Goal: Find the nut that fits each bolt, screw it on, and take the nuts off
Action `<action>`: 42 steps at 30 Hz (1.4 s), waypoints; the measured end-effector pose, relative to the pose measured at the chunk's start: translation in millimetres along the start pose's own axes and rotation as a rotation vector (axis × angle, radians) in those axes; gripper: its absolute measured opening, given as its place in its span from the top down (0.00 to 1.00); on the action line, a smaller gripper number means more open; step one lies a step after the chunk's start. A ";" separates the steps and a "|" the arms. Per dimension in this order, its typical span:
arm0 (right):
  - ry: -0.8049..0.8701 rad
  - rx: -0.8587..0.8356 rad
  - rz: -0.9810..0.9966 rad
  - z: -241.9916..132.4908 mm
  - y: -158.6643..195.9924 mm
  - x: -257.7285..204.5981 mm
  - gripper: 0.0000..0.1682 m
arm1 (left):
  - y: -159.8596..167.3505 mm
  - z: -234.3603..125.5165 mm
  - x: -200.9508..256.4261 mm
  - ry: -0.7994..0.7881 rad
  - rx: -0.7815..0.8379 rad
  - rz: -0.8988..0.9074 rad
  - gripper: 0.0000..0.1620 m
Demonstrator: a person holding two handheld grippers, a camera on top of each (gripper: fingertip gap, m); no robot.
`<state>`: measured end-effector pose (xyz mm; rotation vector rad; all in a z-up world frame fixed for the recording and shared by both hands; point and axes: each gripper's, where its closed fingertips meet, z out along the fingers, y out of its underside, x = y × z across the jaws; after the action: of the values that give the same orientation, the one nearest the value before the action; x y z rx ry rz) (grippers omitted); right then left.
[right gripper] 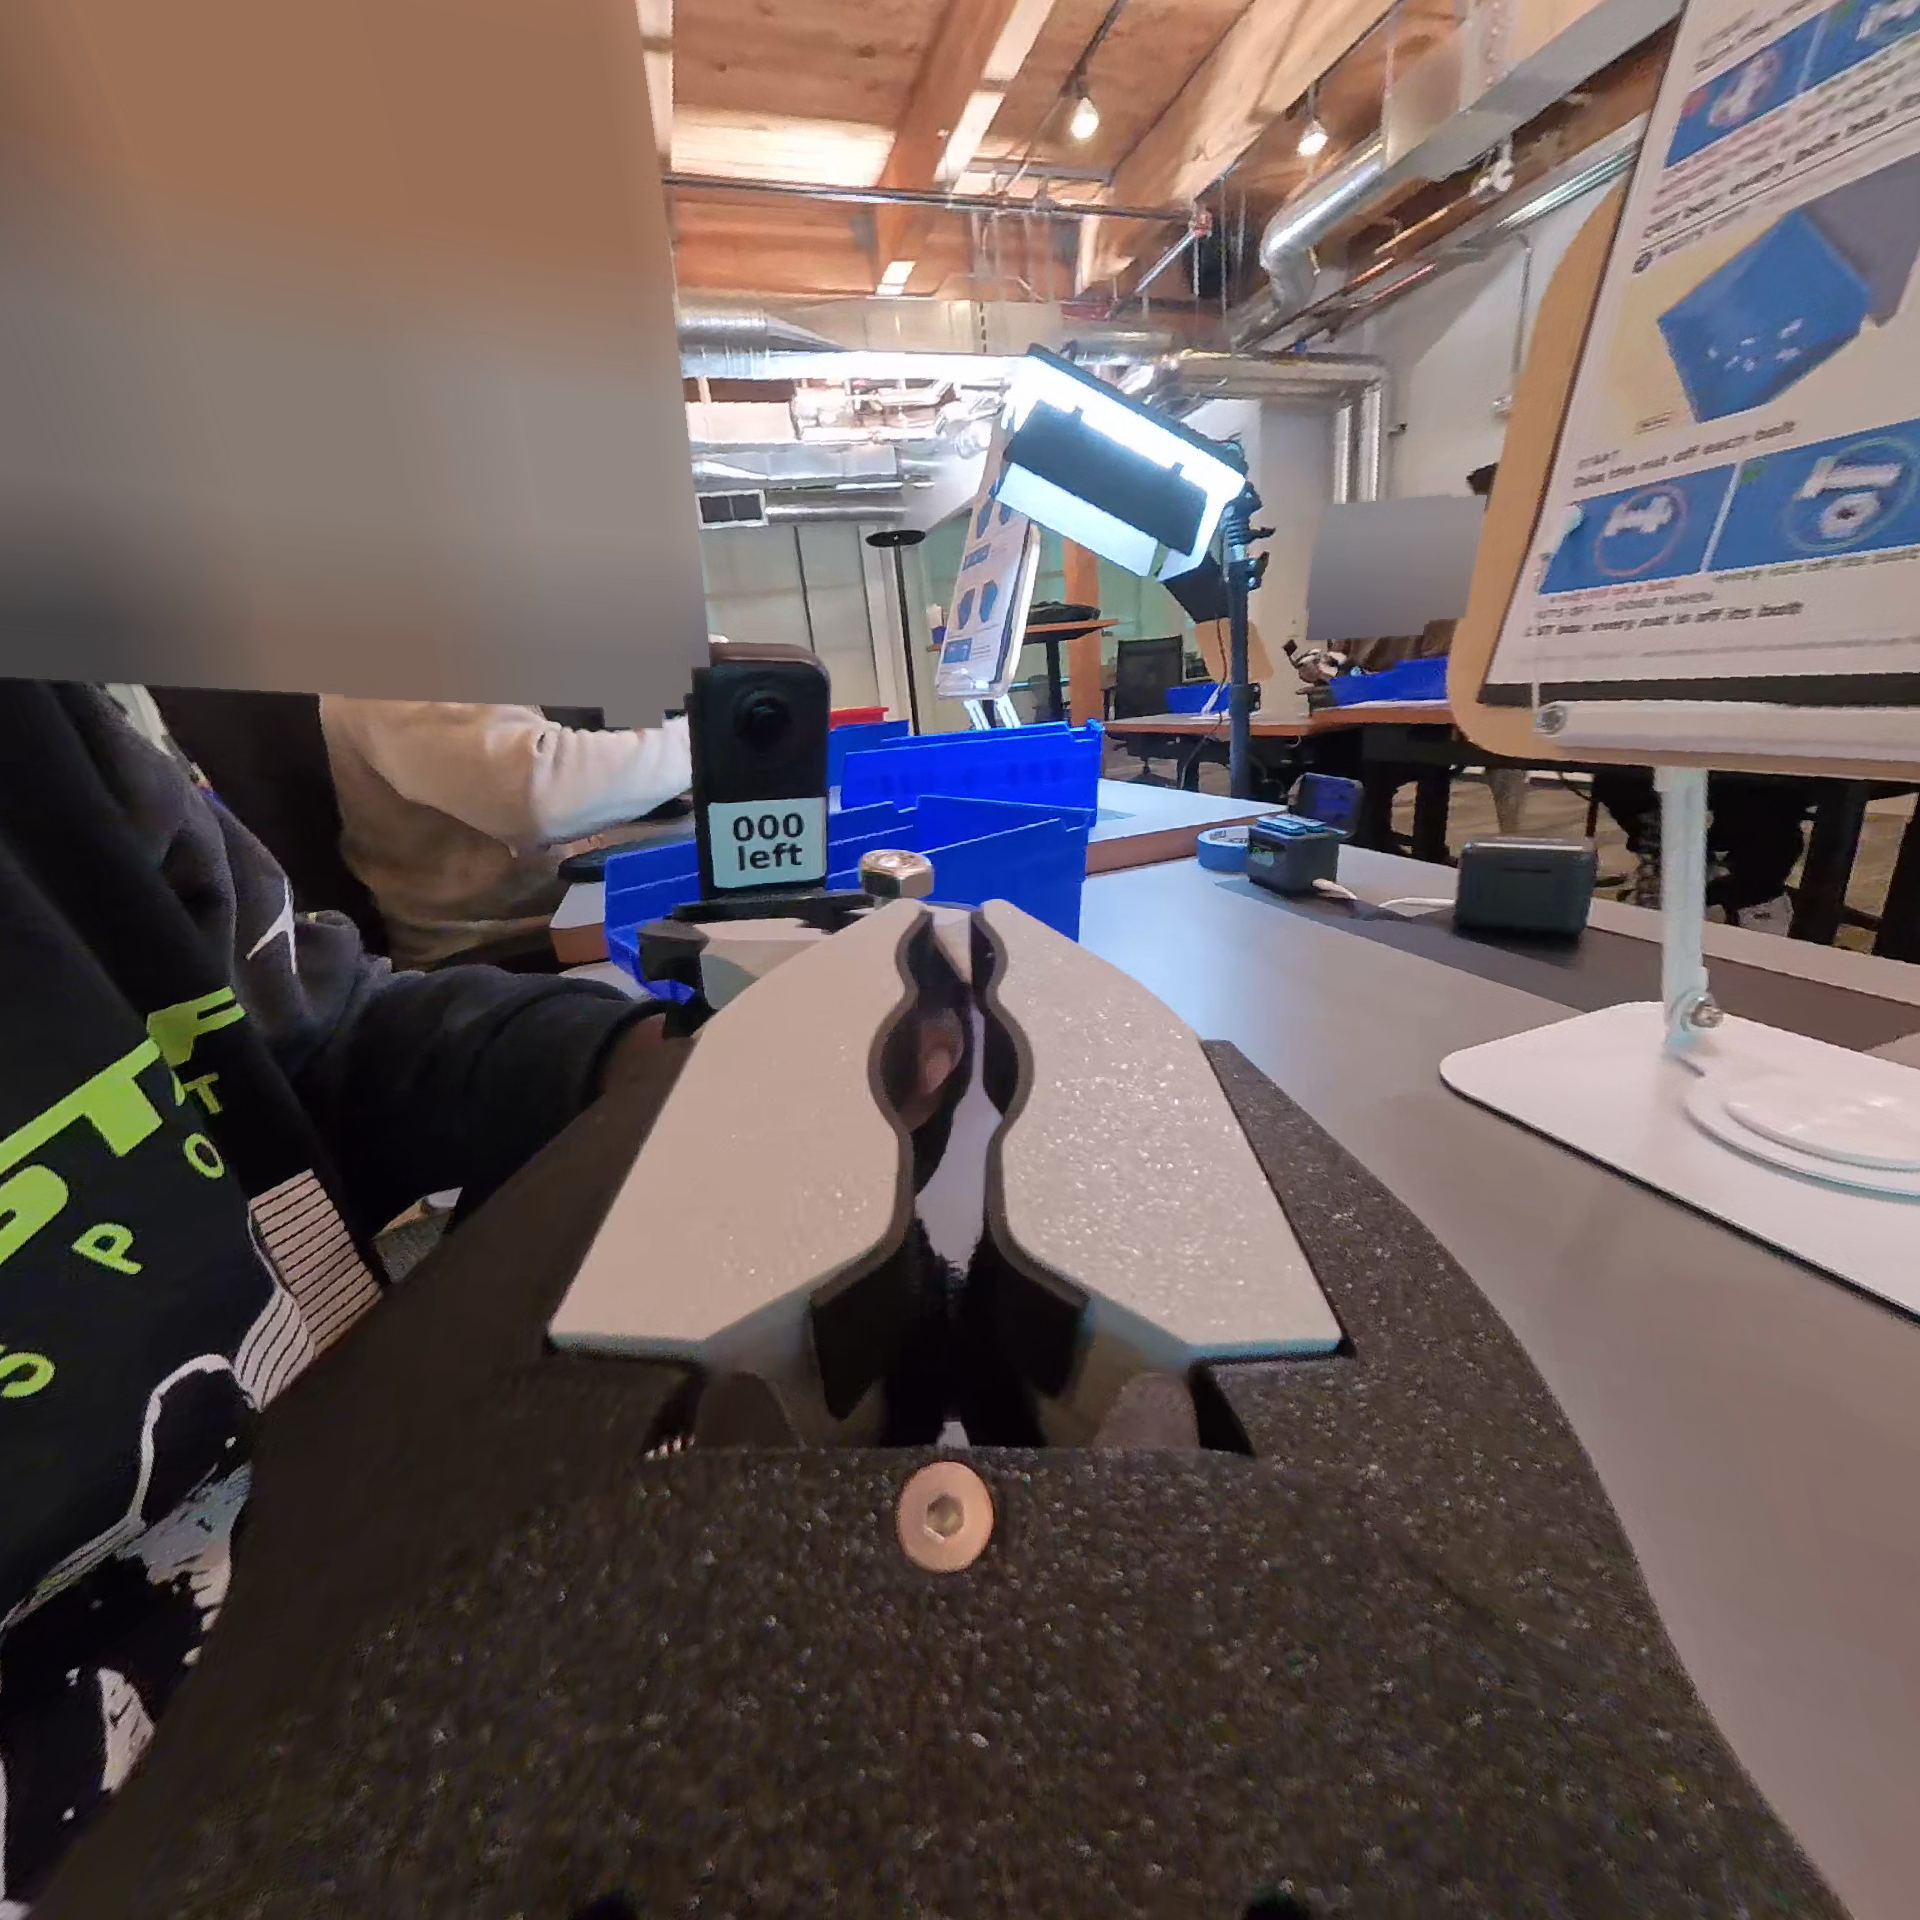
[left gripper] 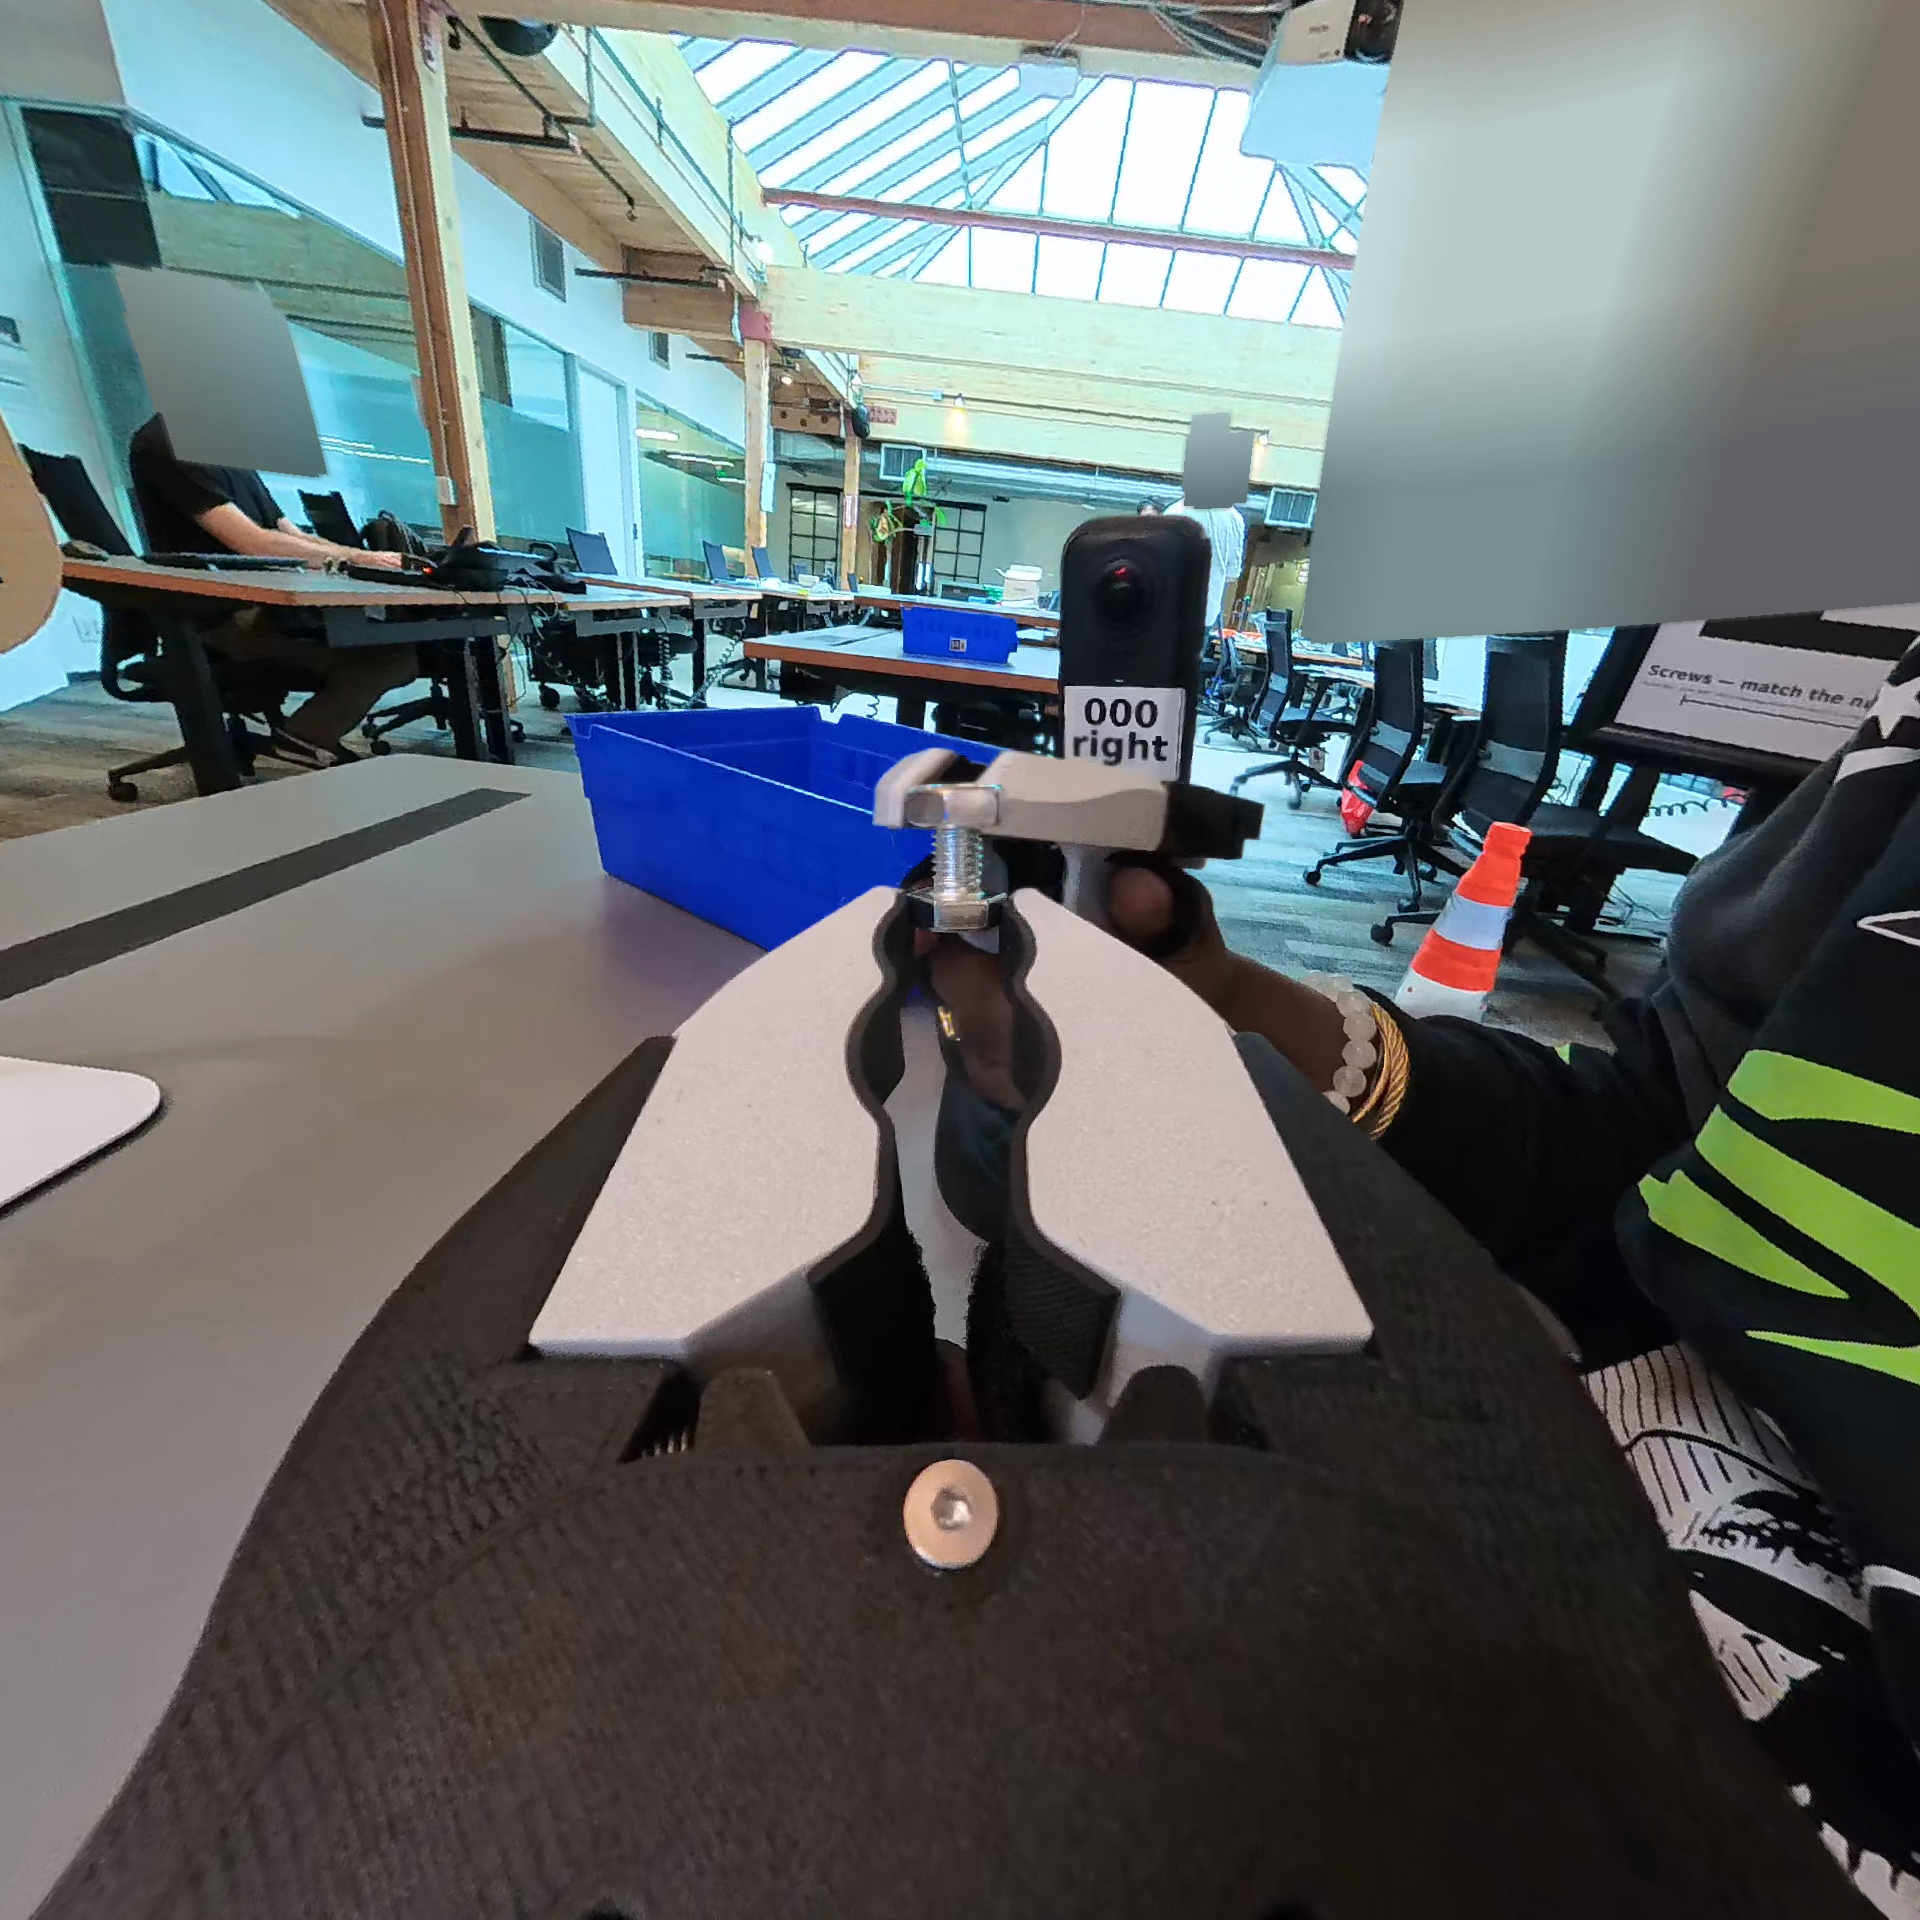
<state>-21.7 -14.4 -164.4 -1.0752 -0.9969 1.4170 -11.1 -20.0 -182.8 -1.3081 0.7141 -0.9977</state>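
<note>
A silver hex bolt [left gripper: 958, 857] hangs upright in the air above the grey table, head up. My right gripper [left gripper: 948, 798] comes in from the right and is shut on the bolt's head. My left gripper [left gripper: 958, 906] is shut on a silver nut [left gripper: 961, 914] threaded on the bolt's lower end. In the right wrist view my right gripper [right gripper: 948, 912] is closed, and the bolt head [right gripper: 896, 875] shows just above its tips. The left gripper's fingers [right gripper: 743, 951] lie behind it. The nut is hidden in that view.
An open blue bin [left gripper: 727, 821] stands on the grey table [left gripper: 312, 1039] just behind the grippers; it also shows in the right wrist view [right gripper: 966, 831]. An instruction sign [right gripper: 1714, 364] on a white base [right gripper: 1621, 1081] stands to the right. Small dark devices [right gripper: 1522, 883] and a blue tape roll [right gripper: 1226, 847] lie beyond. An orange cone [left gripper: 1475, 914] stands on the floor. The grippers are tip to tip, or close to it.
</note>
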 end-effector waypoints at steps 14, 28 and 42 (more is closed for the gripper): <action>0.032 0.023 0.032 -3.3 -3.7 7.3 0.96 | -3.2 -0.8 1.8 0.011 0.022 -0.005 0.91; 0.017 0.018 0.039 -0.9 -2.4 4.3 0.95 | 1.6 1.1 1.9 0.008 -0.004 0.002 0.91; 0.027 0.002 0.039 3.4 0.6 4.6 0.73 | 6.2 3.4 3.4 0.006 -0.027 0.019 0.91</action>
<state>-25.4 -10.0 -164.6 -1.1151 -0.9602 1.4311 -5.5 -21.8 -188.0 -1.3204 0.7457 -0.9793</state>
